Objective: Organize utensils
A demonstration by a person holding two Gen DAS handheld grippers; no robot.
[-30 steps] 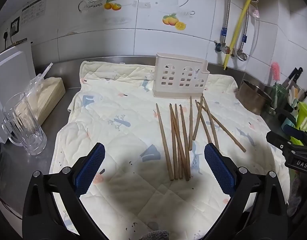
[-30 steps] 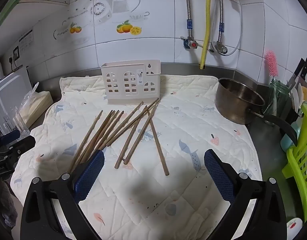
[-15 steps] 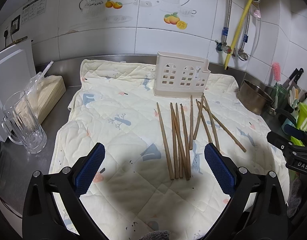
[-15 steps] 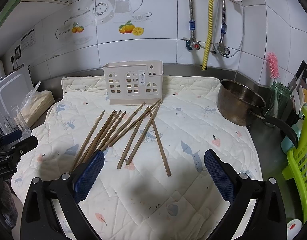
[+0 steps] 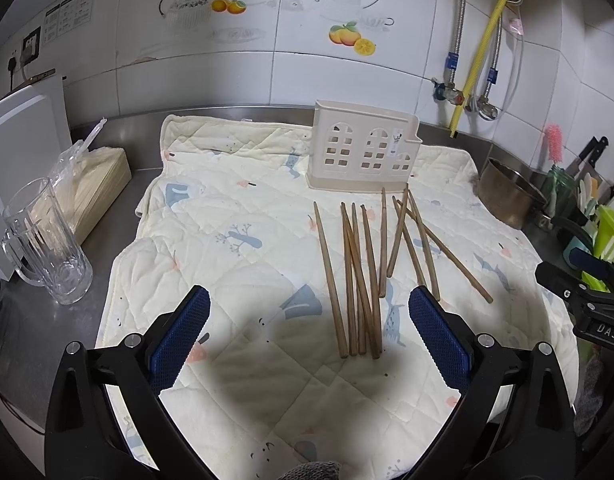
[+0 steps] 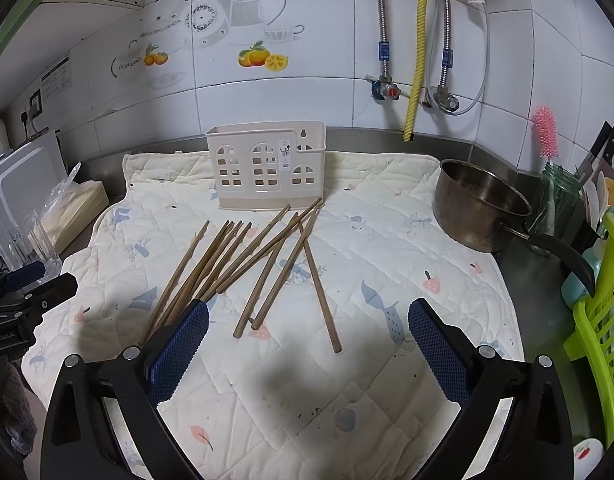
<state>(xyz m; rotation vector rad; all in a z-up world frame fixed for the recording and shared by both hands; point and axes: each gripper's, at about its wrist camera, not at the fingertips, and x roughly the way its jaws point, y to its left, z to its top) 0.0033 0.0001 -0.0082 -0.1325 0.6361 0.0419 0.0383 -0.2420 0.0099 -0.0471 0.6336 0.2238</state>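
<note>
Presently, scene: a steel bench (image 5: 35, 320) along a tiled wall, covered in the middle by a quilted cream mat (image 5: 235, 216).
Left tongs (image 5: 309, 316): spread wide and empty, hovering above the near part of the mat; the blue pads (image 5: 179, 336) touch nothing.
Right tongs (image 6: 308, 334): likewise spread wide and empty, above the near edge of the mat, with one blue pad (image 6: 175, 354) in front of the near ends of the leftmost sticks.
Chopsticks (image 5: 359, 276): a loose scatter of wooden sticks lying flat on the mat, in front of the holder. Those on the left lie close together and roughly parallel; those on the right cross over one another, and one runs off at an angle toward the right side of the mat.
Utensil holder (image 5: 365, 152): a cream plastic caddy with window-shaped cut-outs, standing upright on the far part of the mat, near the wall. The far tips of several chopsticks reach just beside its base.
Pot (image 6: 481, 204): a metal saucepan with a dark handle, on the right edge of the mat, well apart from the chopsticks.
Glass mug (image 5: 43, 240): clear, upright on the bare bench left of the mat.
Green rack (image 6: 599, 320): at the far right of the bench.
Pink brush (image 6: 545, 130): standing in a glass jar in the right corner.
</note>
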